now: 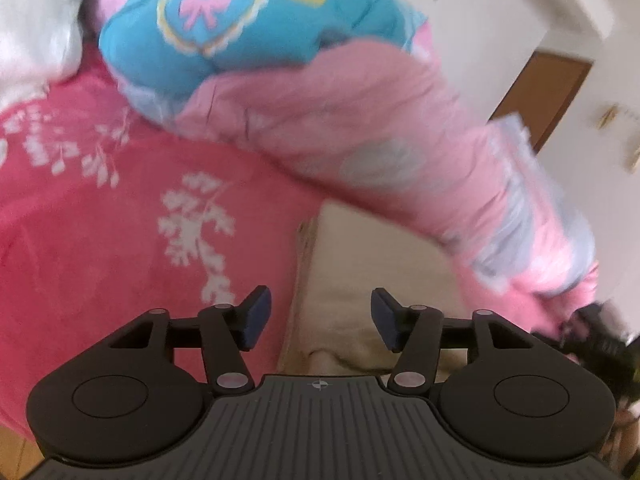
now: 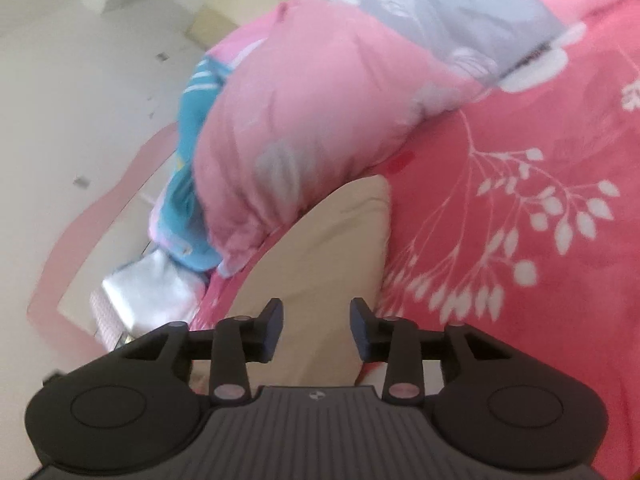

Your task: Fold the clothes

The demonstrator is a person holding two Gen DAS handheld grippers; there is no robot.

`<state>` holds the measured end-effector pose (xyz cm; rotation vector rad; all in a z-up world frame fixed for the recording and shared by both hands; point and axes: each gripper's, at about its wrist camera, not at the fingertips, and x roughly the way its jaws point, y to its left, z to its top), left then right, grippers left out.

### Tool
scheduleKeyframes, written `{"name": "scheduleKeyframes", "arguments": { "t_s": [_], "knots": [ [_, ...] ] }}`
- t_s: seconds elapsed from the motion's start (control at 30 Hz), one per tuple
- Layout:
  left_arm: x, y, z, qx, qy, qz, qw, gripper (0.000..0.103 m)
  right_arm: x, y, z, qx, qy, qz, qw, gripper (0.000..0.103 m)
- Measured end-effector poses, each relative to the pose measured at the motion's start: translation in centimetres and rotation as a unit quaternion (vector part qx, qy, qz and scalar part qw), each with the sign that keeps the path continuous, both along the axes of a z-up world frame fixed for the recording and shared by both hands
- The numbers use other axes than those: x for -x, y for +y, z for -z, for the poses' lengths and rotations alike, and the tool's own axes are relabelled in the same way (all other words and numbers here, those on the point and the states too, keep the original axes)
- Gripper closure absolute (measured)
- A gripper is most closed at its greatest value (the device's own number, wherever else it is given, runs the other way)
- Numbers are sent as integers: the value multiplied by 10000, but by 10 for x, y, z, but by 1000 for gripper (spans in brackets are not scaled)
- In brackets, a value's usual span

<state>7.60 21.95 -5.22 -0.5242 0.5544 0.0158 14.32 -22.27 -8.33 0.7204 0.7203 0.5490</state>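
While both views are blurred, the layout reads clearly: a beige garment (image 1: pixel 360 264) lies flat on the bed's pink leaf-print sheet (image 1: pixel 100 220), directly ahead of both tongs.

Left view, left to right: a white cloth heap (image 1: pixel 36 32) at far left, a blue cushion with a bow motif (image 1: pixel 208 28), then a puffy pink quilt (image 1: pixel 360 132) running to the far right. The left tongs (image 1: pixel 321 318) stand released, nothing between the pads, with the garment's left edge just beyond them.

Right view: the right tongs (image 2: pixel 316 330) are likewise released and empty, hovering over the garment (image 2: pixel 320 272), whose long axis runs away from the tongs toward the quilt (image 2: pixel 288 120). The right tongs appear nearer.

Fabric looks soft, matte and smooth; whether it is already folded cannot be told.
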Motion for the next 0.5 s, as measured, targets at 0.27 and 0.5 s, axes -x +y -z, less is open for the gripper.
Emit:
{"name": "scheduleKeyframes", "arguments": {
  "t_s": [0.27,0.5],
  "knots": [
    [-7,-11,16,-113,240,261,9993,79,-106,-9,31,-790,918,390,9919,57],
    [-5,-23,13,-712,220,412,9964,81,-187,11,52,-666,1323,132,9889,62]
  ]
}}
